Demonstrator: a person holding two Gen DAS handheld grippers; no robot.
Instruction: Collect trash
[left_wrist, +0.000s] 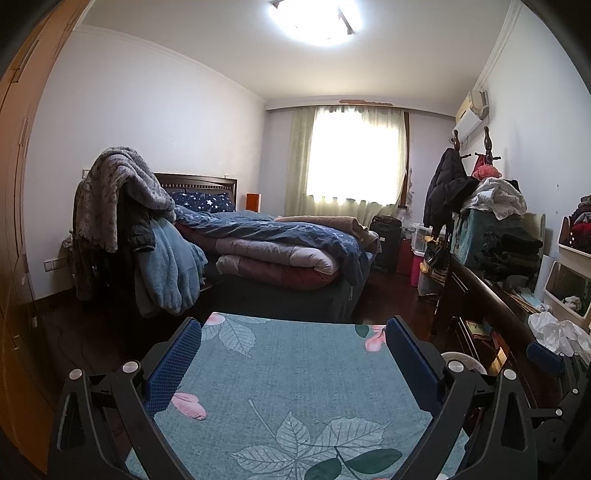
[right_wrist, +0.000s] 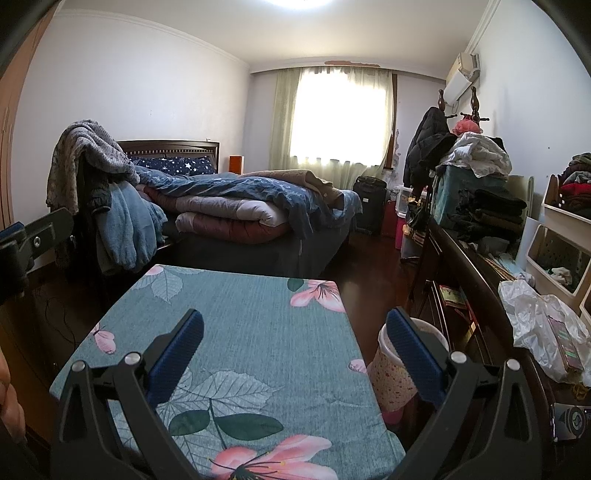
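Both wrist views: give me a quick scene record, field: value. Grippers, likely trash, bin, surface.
left gripper: open, empty, over the floral cloth
right gripper: open, empty, over the same cloth
surface: floral cloth, teal with leaves and pink flowers, nothing lying on it
likely trash: crumpled white plastic bag on the dark wooden dresser, right of both grippers
bin: patterned wastebasket on the floor between cloth and dresser; contents not visible
background: bed with piled quilts, curtained window

Your path over the teal floral-cloth desk (right_wrist: 236, 332) is open; lower right, the pink floral plastic bin (right_wrist: 391, 373) blocks.
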